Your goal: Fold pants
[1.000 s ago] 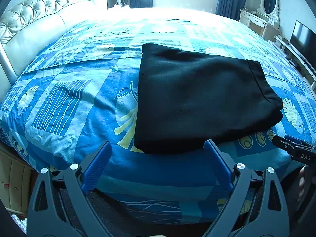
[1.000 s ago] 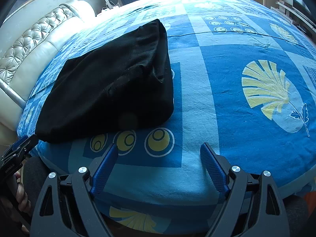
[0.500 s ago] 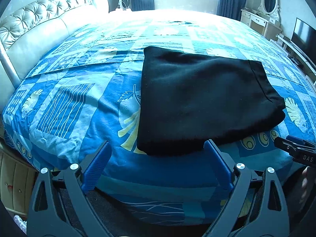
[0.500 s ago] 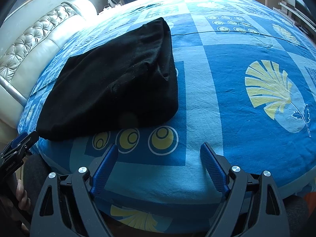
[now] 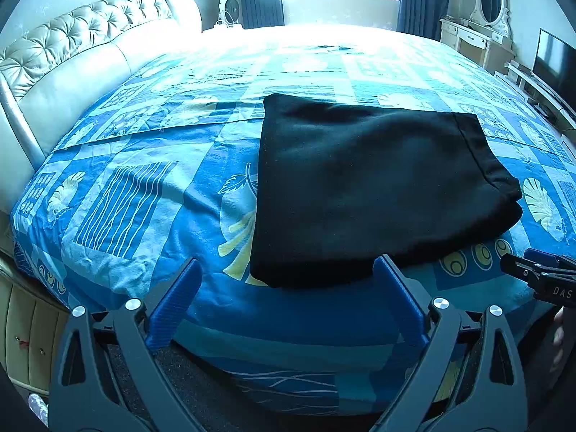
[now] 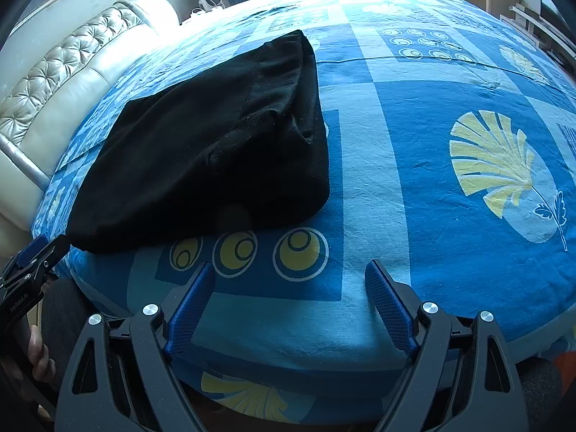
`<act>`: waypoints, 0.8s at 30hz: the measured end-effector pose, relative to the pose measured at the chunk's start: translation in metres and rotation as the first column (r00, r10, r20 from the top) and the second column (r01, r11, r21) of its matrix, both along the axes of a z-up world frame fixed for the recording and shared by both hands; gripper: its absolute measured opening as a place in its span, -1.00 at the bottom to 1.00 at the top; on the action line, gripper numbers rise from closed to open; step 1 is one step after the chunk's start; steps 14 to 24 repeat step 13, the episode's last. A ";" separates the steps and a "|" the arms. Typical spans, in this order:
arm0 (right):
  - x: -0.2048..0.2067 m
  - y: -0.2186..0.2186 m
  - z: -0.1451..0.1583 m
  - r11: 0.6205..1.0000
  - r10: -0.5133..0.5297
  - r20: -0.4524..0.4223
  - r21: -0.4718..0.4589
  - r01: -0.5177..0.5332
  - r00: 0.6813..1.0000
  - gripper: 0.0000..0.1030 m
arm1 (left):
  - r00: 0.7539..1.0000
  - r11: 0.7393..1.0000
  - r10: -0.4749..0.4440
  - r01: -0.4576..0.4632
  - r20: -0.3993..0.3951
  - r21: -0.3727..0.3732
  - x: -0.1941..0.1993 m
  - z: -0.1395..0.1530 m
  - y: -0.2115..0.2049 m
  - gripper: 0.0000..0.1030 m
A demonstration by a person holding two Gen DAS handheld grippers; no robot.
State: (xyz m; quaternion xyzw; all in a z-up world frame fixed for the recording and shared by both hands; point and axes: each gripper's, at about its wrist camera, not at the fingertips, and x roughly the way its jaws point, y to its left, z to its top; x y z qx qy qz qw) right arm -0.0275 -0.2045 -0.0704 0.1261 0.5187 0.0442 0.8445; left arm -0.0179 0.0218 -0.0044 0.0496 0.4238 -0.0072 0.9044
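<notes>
Black pants (image 5: 360, 187) lie folded into a rough rectangle on the blue patterned bed (image 5: 144, 198), near its front edge. My left gripper (image 5: 286, 264) hovers at that edge just short of the pants' near left corner. Its jaws are opening, the pads touch no cloth and nothing is held. In the right wrist view the pants (image 6: 216, 144) lie ahead to the left. My right gripper (image 6: 289, 265) stands open over bare bedspread (image 6: 432, 108), right of the pants and holding nothing. Each gripper shows at the edge of the other's view: the right gripper (image 5: 540, 273), the left gripper (image 6: 32, 259).
A tufted cream headboard (image 5: 72, 54) runs along the left. A fan (image 5: 227, 7) stands by the far curtains. A dressing table with a mirror (image 5: 482, 32) and a TV (image 5: 554, 61) are at the right. A low cabinet (image 5: 21, 342) stands below the bed's left corner.
The left wrist view has shifted slightly, so the pants sit a little lower in it. The pants lie as before. The right gripper has kept still.
</notes>
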 end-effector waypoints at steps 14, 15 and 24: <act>0.024 -0.013 0.043 0.997 0.012 0.092 0.075 -0.019 0.996 0.64 | 0.989 0.996 0.073 -0.065 0.130 -0.068 0.092 0.031 0.078 0.96; 0.024 -0.013 0.043 0.997 0.012 0.092 0.075 -0.019 0.996 0.64 | 0.989 0.996 0.073 -0.065 0.130 -0.068 0.092 0.031 0.078 0.96; 0.024 -0.013 0.043 0.997 0.012 0.092 0.075 -0.019 0.996 0.64 | 0.989 0.996 0.073 -0.065 0.130 -0.068 0.092 0.031 0.078 0.96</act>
